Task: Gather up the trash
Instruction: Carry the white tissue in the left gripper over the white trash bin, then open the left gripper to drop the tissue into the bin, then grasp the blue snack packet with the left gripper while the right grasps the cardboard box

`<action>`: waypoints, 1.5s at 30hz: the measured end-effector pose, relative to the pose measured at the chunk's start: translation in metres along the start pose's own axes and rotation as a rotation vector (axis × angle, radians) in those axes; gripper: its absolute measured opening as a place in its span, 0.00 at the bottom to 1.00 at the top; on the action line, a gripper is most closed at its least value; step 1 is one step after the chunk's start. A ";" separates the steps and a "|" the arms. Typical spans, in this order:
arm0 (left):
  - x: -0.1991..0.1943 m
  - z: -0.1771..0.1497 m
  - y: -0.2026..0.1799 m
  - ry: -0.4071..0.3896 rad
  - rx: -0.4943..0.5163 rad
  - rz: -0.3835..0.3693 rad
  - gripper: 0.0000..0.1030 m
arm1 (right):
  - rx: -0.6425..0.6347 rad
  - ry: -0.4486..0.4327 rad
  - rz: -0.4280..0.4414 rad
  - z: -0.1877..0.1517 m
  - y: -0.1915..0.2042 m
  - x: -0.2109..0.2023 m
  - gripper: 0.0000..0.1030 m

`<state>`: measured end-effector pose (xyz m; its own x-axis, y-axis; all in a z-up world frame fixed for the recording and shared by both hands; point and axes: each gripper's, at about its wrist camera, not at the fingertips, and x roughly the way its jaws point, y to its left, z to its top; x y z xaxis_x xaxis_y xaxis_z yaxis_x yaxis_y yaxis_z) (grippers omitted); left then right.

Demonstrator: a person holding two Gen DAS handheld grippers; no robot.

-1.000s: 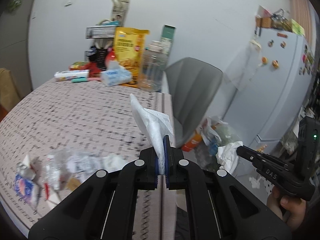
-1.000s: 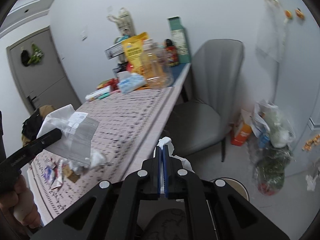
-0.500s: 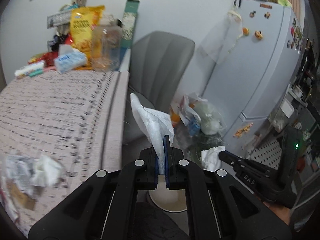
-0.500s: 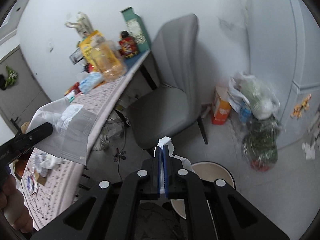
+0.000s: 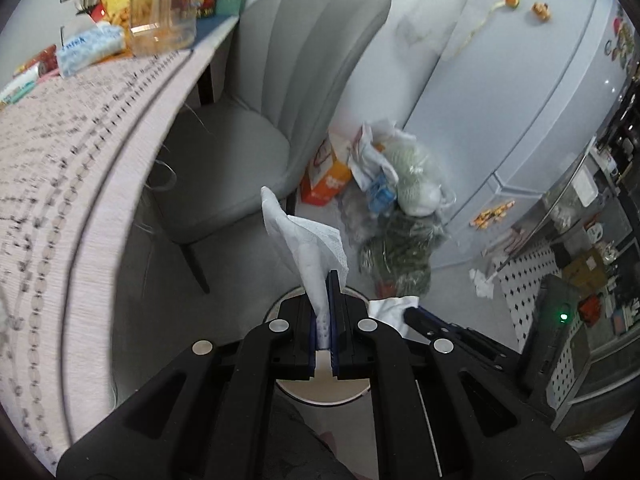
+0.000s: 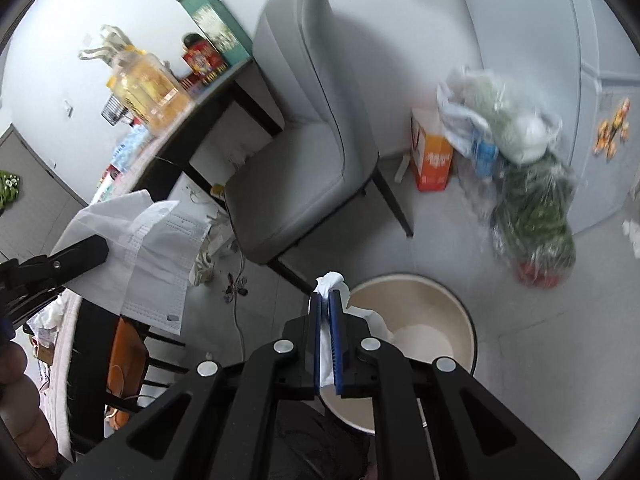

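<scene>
The big fridge (image 5: 532,92) filled the upper right of the left view, with little magnets on its door. In front of it, in the middle top of both views, stood a grey chair (image 6: 304,168). The table (image 5: 76,152) with its patterned cloth curved down the left side of the left view, and jars and snack bags sat at its far end, up in the upper left corner.

Low in the middle of the right view was the round bin (image 6: 424,320), and it looked empty inside. I think both pieces of trash were held above it so they could drop straight in.

A heap of bags (image 6: 520,168) lay on the floor to the right of the chair, well apart from the bin, so nothing seemed to block the way down.

The left gripper (image 5: 325,312) had its jaws squeezed tight on a white mask (image 5: 310,244), which stuck up above them. The right gripper (image 6: 327,320) had its jaws pressed tight on a small white tissue (image 6: 330,282). The tissue poked out at the top and hung just over the bin's rim.
</scene>
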<state>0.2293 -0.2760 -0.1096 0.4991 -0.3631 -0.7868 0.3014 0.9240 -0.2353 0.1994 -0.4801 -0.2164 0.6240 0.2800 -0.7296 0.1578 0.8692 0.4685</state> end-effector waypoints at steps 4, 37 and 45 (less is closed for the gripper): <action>0.023 -0.006 -0.005 0.052 0.004 0.005 0.05 | 0.042 -0.020 -0.013 -0.006 -0.018 0.004 0.65; -0.064 0.012 0.029 -0.132 -0.048 -0.068 0.85 | -0.019 -0.157 -0.206 0.016 0.039 -0.097 0.92; -0.121 0.006 0.067 -0.222 -0.105 0.000 0.86 | -0.096 -0.182 -0.187 0.019 0.098 -0.114 0.92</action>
<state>0.1938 -0.1709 -0.0263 0.6692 -0.3697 -0.6445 0.2210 0.9272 -0.3024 0.1584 -0.4340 -0.0780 0.7196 0.0404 -0.6932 0.2152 0.9362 0.2779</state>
